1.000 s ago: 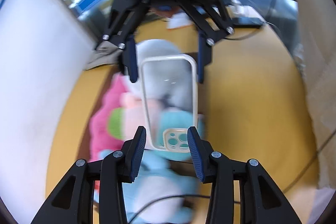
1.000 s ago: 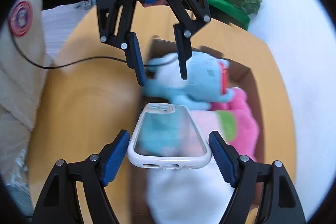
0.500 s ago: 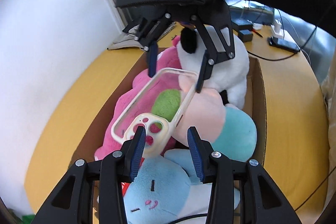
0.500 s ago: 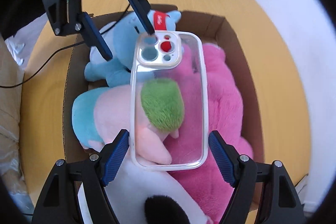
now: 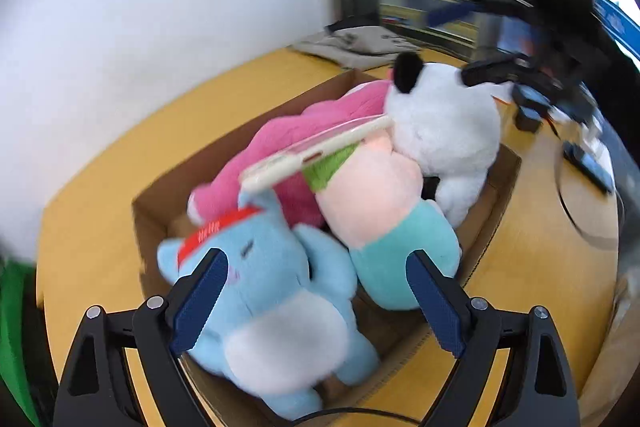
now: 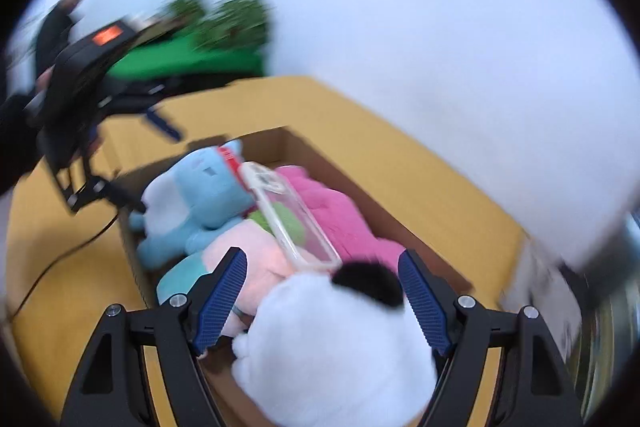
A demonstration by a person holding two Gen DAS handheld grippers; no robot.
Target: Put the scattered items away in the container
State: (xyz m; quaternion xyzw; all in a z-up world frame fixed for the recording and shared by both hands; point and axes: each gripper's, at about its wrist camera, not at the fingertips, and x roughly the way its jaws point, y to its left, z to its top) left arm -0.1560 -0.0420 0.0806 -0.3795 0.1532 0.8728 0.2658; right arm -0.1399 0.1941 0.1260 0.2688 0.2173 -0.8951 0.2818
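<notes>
With both my left gripper [image 5: 316, 301] and right gripper [image 6: 322, 303] spread wide and empty, the clear phone case [image 6: 290, 217] ahead lies tilted atop the plush toys [image 5: 372, 187] in the cardboard box [image 6: 404, 223], and I judge a nudge could slide it off

Bright even light, strong motion blur both views, fisheye warp, dark vignette at edges.
</notes>
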